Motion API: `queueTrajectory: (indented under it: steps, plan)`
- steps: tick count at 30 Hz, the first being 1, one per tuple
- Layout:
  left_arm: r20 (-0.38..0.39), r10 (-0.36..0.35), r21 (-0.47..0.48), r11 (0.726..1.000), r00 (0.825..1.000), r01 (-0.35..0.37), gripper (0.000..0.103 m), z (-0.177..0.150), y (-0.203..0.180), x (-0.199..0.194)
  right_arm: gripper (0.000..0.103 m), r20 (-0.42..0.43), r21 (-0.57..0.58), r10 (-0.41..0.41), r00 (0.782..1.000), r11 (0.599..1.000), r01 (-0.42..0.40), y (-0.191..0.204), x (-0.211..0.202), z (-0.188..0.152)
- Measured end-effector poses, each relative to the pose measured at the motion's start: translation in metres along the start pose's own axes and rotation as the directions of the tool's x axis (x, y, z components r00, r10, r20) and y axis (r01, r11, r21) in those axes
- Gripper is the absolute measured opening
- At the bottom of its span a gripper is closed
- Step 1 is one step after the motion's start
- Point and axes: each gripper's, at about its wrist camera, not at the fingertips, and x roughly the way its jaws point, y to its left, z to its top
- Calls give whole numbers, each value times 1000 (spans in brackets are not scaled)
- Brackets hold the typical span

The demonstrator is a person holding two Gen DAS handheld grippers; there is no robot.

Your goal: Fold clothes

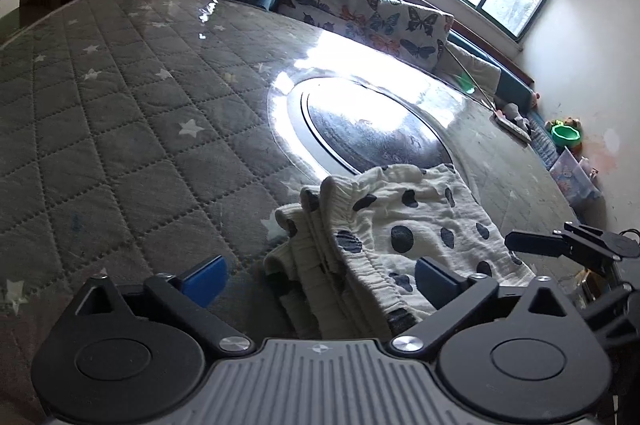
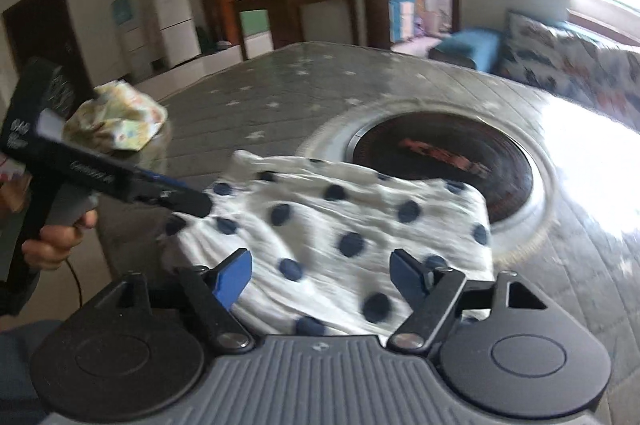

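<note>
Blue-padded fingers of the left gripper (image 1: pixel 318 279) stand wide apart and hold nothing, poised over the gathered elastic waistband edge of a white crinkled cotton garment with navy polka dots (image 1: pixel 404 221); the right gripper (image 2: pixel 322 277) likewise spreads its fingers wide, empty, above the garment's near edge, in a view blurred by motion. The garment lies on the grey quilted, star-printed tabletop (image 1: pixel 120 129) under a glossy cover, its far edge overlapping the round inset hotplate (image 1: pixel 372 129). It appears doubled over in layers with rumpled edges: judged partly folded, not yet a neat packet. Its long axis runs from the bunched waistband at the left towards the right. A crumpled yellow-printed cloth (image 2: pixel 120 117) lies well apart.
</note>
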Motion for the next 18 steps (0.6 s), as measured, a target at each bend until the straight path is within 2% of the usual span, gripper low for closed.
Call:
queueTrajectory:
  steps: [5,14,18]
  plan:
    - [-1,8,8,1000,1000,-8,103,1,-4,-5,82,6,-65,27,1000,998,-26,21,1,2]
    - [24,87,60,994,996,-88,103,-2,-14,-8,84,-3,-140,45,999,989,-45,48,3,0]
    - [47,119,78,989,992,-123,103,-2,-15,-12,89,-2,-145,49,999,988,-49,54,3,-3]
